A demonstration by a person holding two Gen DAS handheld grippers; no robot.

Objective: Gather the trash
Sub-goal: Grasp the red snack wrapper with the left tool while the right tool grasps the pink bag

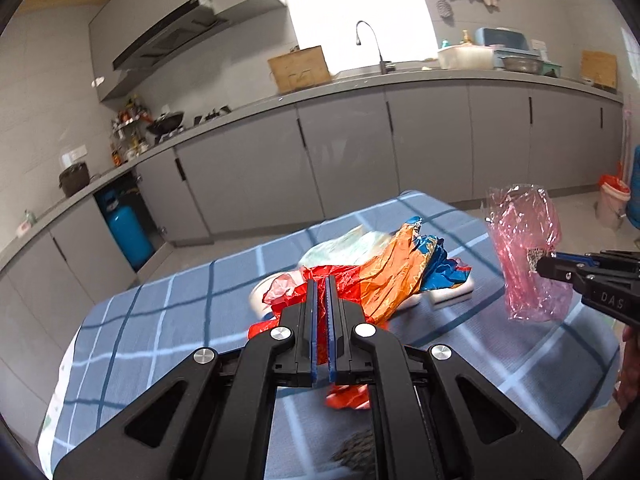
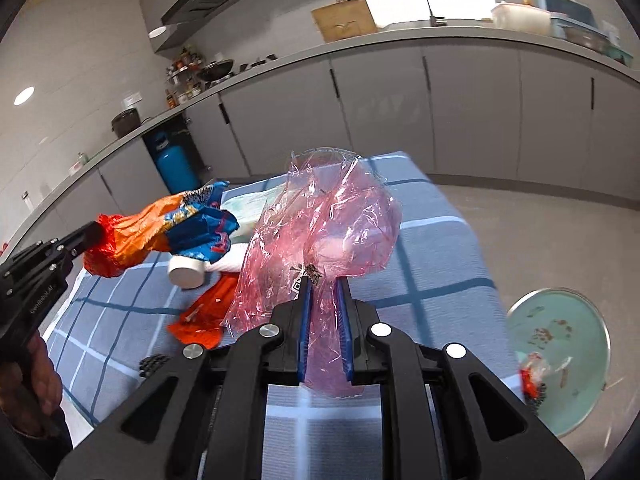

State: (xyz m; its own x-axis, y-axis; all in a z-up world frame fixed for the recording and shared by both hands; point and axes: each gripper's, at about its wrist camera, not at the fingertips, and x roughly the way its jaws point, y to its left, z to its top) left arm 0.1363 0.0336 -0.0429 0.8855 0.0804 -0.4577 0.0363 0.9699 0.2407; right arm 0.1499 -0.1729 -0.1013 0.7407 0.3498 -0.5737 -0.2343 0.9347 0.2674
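Note:
My left gripper [image 1: 321, 280] is shut on a crumpled red, orange and blue snack wrapper [image 1: 384, 276] and holds it above the blue checked tablecloth [image 1: 168, 320]. The wrapper also shows in the right wrist view [image 2: 168, 232]. My right gripper [image 2: 325, 280] is shut on a pink see-through plastic wrapper [image 2: 320, 220], held above the table; it also shows in the left wrist view [image 1: 524, 248]. On the cloth lie a white bottle [image 2: 188, 272], a red wrapper [image 2: 208, 312] and a pale green packet [image 1: 348, 244].
A pale green bin [image 2: 560, 356] holding scraps stands on the floor to the right of the table. A dark small object [image 2: 154, 364] lies near the table's front. Grey kitchen cabinets [image 1: 360, 152] and a blue gas cylinder [image 1: 128, 232] stand behind. A lined bucket [image 1: 612, 200] stands far right.

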